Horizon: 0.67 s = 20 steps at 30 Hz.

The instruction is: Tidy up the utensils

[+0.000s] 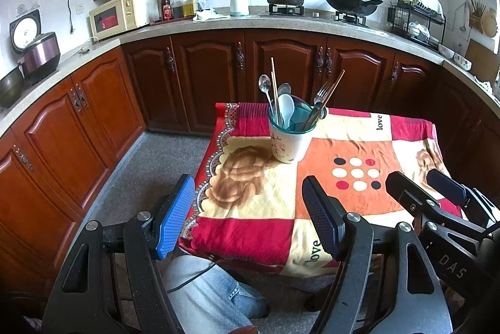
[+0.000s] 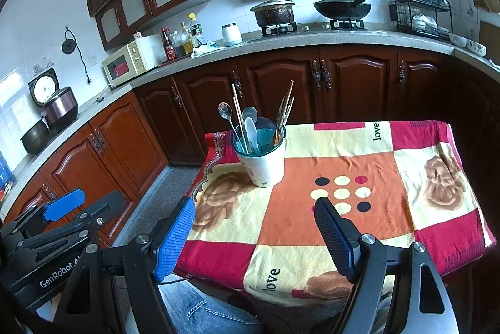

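Black-framed, both grippers hang parted and empty over the near edge of the patchwork-blanket-covered tabletop (image 2: 343, 243): the left gripper (image 1: 250, 215) and the right gripper (image 2: 256, 234). Farther off, near the far left corner, a white-and-teal utensil cup (image 1: 289, 142) holds spoons, forks and chopsticks.
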Tool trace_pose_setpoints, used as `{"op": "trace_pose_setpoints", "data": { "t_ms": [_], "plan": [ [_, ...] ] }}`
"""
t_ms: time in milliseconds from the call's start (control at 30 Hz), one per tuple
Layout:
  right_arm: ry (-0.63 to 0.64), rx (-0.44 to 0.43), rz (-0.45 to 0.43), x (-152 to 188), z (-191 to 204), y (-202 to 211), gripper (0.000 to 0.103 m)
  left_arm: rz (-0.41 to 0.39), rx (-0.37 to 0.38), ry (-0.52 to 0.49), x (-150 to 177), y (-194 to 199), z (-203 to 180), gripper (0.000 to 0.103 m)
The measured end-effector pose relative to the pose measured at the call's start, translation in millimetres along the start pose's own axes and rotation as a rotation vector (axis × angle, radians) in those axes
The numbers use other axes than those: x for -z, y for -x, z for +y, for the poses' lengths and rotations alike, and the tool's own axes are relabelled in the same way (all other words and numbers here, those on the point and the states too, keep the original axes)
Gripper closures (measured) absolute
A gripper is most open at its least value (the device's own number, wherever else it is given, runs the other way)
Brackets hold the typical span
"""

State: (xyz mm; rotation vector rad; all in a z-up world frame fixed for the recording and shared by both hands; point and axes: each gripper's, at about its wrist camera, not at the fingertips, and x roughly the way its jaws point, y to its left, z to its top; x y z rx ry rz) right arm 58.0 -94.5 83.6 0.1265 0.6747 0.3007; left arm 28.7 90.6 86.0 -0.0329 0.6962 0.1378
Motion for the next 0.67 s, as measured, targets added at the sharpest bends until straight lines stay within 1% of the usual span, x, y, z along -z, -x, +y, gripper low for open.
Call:
{"op": "trace_pose_setpoints", "data": {
  "t_ms": [267,667],
  "plan": [
    [-0.006,-0.01,0.011,2.2,-1.1,-4.5,0.026,0.004,-0.002,-0.017,0.8,-5.6,-1.7,0.031],
    [-0.022,-0.013,0.014,2.8,-8.1,-6.4,0.026,-0.004,-0.037,-0.024,-0.5,-4.3,-3.2,0.031]
  ]
}}
